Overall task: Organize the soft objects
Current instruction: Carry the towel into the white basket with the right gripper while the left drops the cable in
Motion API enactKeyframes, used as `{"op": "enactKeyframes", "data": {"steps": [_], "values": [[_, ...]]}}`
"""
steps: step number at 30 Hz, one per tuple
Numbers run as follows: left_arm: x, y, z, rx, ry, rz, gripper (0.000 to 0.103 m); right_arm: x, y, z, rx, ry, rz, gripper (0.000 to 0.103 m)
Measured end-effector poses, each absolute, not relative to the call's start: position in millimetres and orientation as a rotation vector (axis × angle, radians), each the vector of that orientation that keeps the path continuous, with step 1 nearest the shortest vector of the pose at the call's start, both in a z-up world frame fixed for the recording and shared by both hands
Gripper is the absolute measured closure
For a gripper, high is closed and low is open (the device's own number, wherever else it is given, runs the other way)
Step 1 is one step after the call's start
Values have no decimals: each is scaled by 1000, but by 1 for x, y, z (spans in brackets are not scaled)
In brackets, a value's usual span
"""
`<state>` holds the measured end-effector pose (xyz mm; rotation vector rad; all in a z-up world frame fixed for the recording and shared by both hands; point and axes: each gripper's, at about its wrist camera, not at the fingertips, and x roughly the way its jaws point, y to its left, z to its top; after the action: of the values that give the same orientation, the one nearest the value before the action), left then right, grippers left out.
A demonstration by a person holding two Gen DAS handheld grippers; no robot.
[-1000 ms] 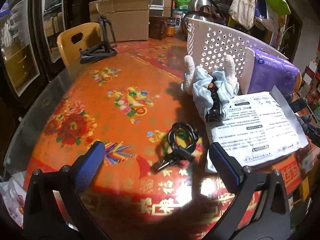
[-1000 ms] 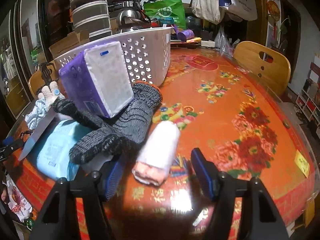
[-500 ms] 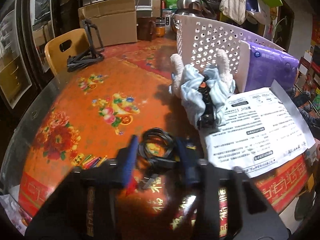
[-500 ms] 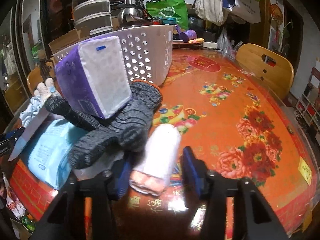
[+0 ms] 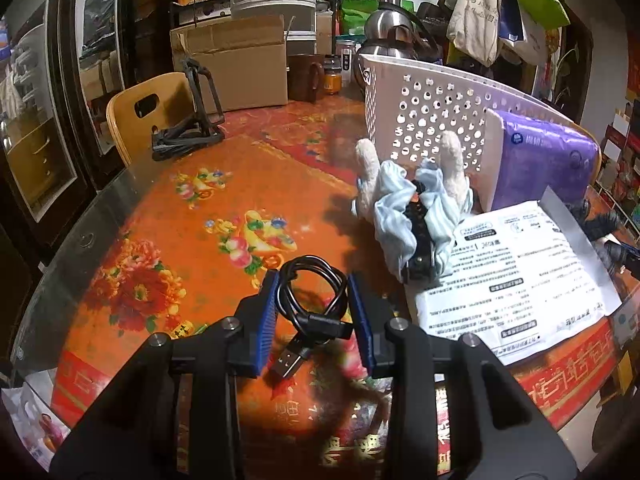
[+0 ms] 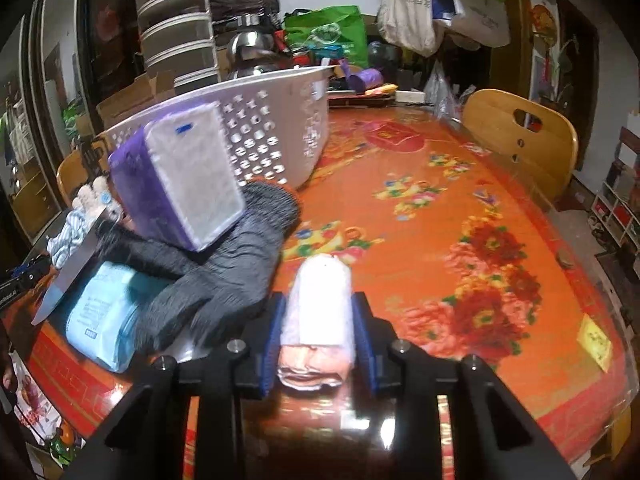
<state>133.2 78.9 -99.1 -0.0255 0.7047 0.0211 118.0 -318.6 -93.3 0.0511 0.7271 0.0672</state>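
My left gripper (image 5: 314, 312) is shut on a coiled black USB cable (image 5: 312, 300) just above the orange floral tablecloth. My right gripper (image 6: 318, 328) is shut on a rolled white towel (image 6: 322, 300) with a pink end. A white perforated basket (image 5: 424, 108) stands behind the pile; it also shows in the right wrist view (image 6: 272, 128). A purple tissue pack (image 6: 180, 176) leans on grey knit gloves (image 6: 236, 256). A pale blue cloth with white socks (image 5: 408, 200) lies by the basket.
A white printed packet (image 5: 516, 280) lies right of the cable, and a light blue pack (image 6: 104, 312) sits under the gloves. Wooden chairs (image 5: 148, 112) (image 6: 520, 136) stand at both table sides. Boxes, a kettle and bags crowd the far end.
Both grippers moved forward and closed: the left around the black cable, the right around the rolled towel. The left view has risen slightly.
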Motion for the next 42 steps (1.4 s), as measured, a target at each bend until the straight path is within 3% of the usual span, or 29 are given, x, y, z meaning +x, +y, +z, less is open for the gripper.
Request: {"op": "enactKeyframes", "data": {"steps": [6,14,26,33,42], "values": [[132,78,-88,-42,687,13,71,114,-331,-85,84,706,67,71],[153,68,-40,-50,643,-36,71,143,-315,-33,72,628,184,71],[276,19,63,-40,628,-164,71,273,-278,46,-6,627,253,71],[376,-19,55,-48,825,-183,71,349,-266,28,-27,765,229,71],[416,-40,25,-36,884,-163,71,368,-266,2,-19,814,240,70]]}}
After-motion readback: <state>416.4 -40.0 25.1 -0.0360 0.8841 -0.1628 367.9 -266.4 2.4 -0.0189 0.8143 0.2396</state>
